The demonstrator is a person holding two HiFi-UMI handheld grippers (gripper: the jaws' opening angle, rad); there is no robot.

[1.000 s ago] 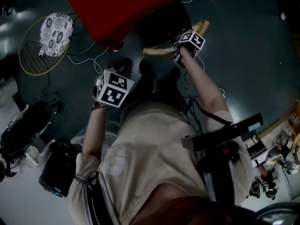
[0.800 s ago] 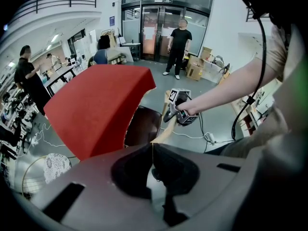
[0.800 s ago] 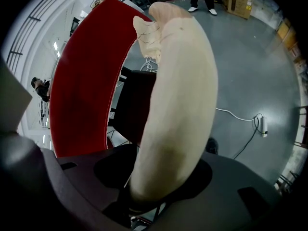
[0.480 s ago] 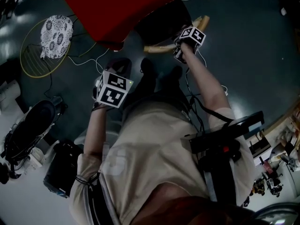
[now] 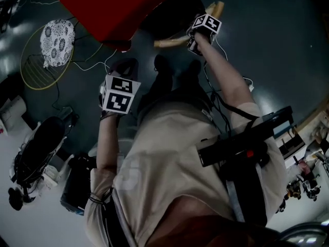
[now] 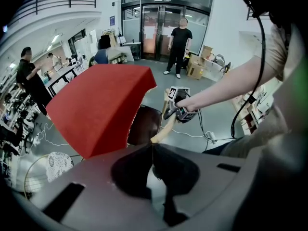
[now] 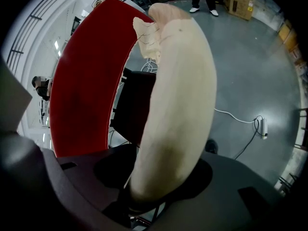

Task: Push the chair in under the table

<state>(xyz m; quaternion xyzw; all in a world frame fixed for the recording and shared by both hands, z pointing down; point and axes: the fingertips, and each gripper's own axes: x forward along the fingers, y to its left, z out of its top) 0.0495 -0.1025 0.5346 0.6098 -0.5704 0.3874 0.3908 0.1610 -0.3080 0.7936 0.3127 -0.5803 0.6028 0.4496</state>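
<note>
- At the red table (image 5: 103,9) edge: chair (image 5: 175,15) sits with its dark seat partly under, and the curved pale wood backrest (image 5: 172,41) sticks out toward me.
- My right claw (image 5: 191,42) is clamped on that backrest. My left claw (image 5: 125,68) is clenched on nothing, apart from the chair.
- Handling guess: rigid frame, fairly heavy, legs likely drag on the smooth floor (image 5: 277,45). Wood may slip, so hold the backrest top and push level.
- Right gripper view shows the backrest filling my jaws; head view shows only the marker cube (image 5: 205,23) over it. Left gripper view alone shows people (image 6: 179,42) far behind.
</note>
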